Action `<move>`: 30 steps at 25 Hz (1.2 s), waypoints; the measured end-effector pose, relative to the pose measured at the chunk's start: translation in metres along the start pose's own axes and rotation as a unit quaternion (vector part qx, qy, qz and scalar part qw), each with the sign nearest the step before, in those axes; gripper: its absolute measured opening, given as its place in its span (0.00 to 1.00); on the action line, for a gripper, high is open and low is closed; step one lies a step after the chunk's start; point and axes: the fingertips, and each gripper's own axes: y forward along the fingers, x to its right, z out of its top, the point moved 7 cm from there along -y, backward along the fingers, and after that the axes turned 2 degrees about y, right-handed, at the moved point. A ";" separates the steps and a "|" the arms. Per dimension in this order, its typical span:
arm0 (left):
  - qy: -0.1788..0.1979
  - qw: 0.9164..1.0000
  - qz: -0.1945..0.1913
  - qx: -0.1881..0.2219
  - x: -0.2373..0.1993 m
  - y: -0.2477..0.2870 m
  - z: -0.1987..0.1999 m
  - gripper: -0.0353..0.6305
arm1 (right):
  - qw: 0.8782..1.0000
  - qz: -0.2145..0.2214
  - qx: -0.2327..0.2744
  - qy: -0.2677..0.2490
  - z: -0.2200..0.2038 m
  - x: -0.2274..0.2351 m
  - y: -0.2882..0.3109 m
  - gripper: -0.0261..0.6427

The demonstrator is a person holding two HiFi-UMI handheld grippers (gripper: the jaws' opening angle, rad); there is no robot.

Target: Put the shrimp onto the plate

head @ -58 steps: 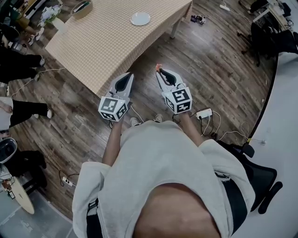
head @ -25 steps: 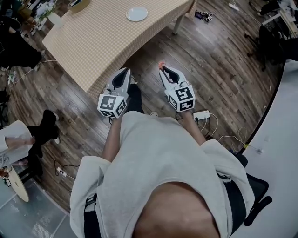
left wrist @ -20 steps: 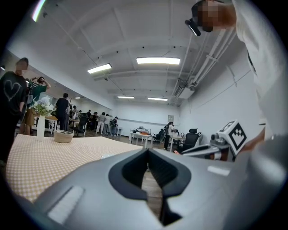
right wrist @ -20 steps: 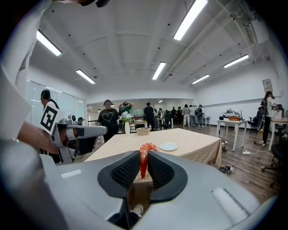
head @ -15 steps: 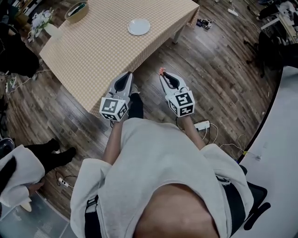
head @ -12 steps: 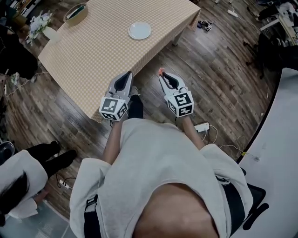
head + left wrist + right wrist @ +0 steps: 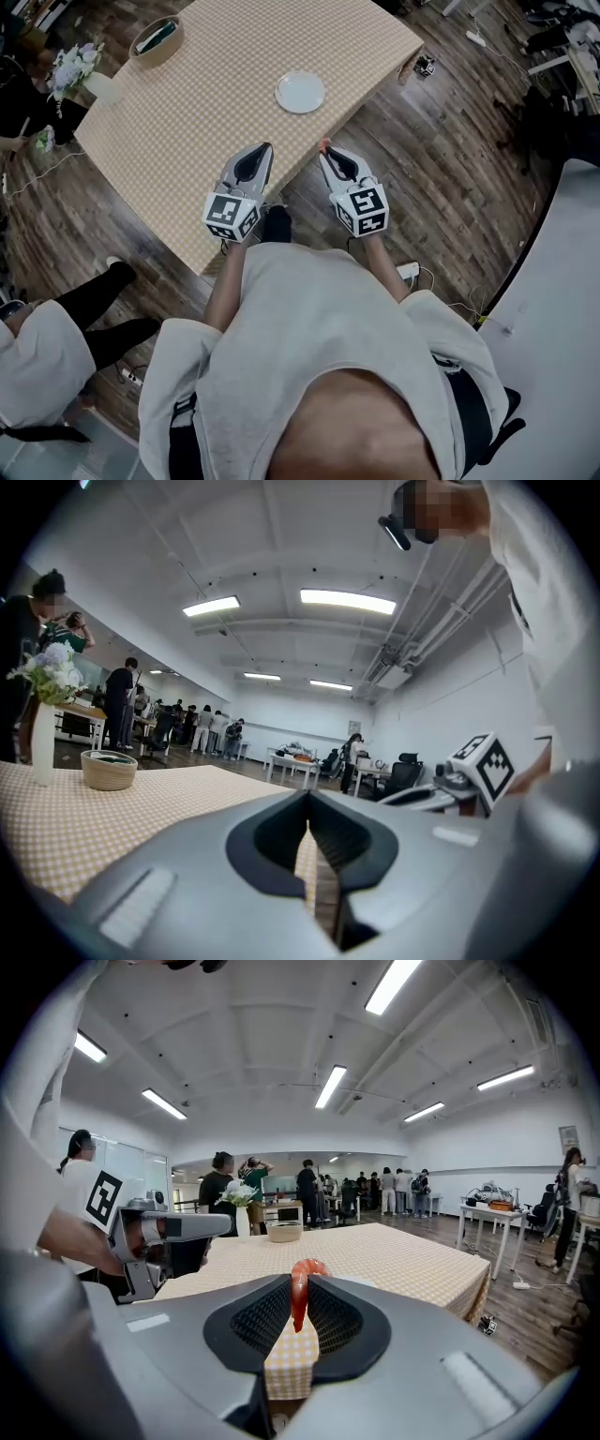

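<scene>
A small orange-pink shrimp (image 7: 301, 1290) sticks up between the tips of my right gripper (image 7: 324, 148), which is shut on it; it shows as a pink speck (image 7: 322, 143) in the head view, over the near edge of the checked table (image 7: 206, 103). The white plate (image 7: 300, 92) lies on that table, ahead of both grippers and a little above the right one in the head view. My left gripper (image 7: 266, 147) reaches over the table edge beside it, jaws together with nothing in them (image 7: 307, 810).
A round woven basket (image 7: 155, 38) and a white vase with flowers (image 7: 98, 84) stand at the table's far left end. A person's legs (image 7: 103, 300) are on the wooden floor to the left. A power strip and cables (image 7: 409, 272) lie on the floor at right.
Both grippers and the person have come forward to the table; its edge now lies under the jaw tips and the plate is closer. The shrimp stays held in the right gripper.
</scene>
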 end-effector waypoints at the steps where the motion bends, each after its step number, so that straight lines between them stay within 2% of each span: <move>1: -0.002 1.000 -0.001 -0.001 -0.010 0.005 0.002 0.07 | 1.000 0.000 -0.002 0.000 0.005 0.002 0.011 0.12; 14: -0.016 1.000 -0.020 0.003 -0.088 0.062 0.021 0.07 | 1.000 -0.020 -0.007 -0.014 0.059 0.030 0.091 0.12; 21: -0.032 0.999 -0.042 -0.014 -0.109 0.070 0.007 0.07 | 0.999 -0.042 -0.029 -0.004 0.053 0.031 0.110 0.12; 30: -0.043 0.997 -0.054 -0.018 -0.110 0.084 0.000 0.07 | 0.998 -0.056 -0.036 0.005 0.047 0.041 0.110 0.12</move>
